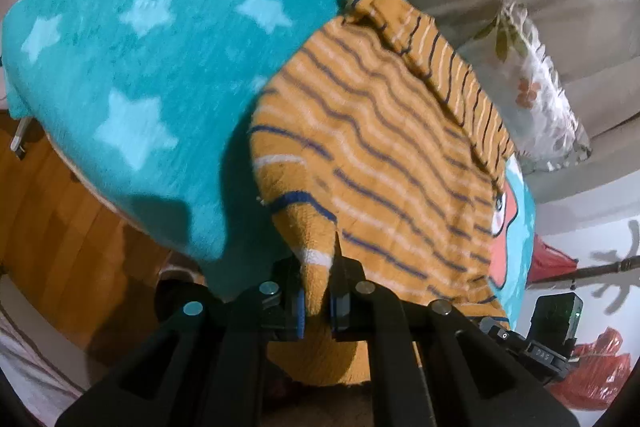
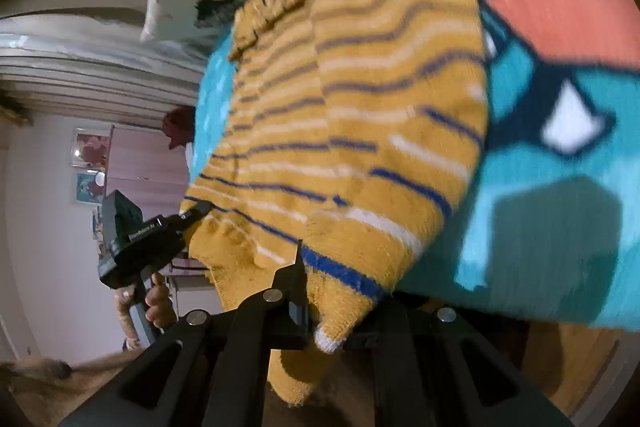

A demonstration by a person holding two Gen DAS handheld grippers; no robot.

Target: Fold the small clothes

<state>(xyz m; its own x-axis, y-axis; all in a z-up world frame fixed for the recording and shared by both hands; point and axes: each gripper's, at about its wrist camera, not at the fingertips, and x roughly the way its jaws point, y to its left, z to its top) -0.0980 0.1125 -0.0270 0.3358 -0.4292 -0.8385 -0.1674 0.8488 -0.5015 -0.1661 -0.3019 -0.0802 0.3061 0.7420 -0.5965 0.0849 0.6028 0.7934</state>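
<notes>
Each claw, left (image 1: 318,301) and right (image 2: 320,311), is clenched on a near corner of the striped sweater (image 1: 380,147), which stretches away over the blanket (image 1: 140,47).

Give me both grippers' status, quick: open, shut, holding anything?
Left gripper: shut on the near edge of the striped yellow garment.
Right gripper: shut on another part of the same garment's near edge.
</notes>
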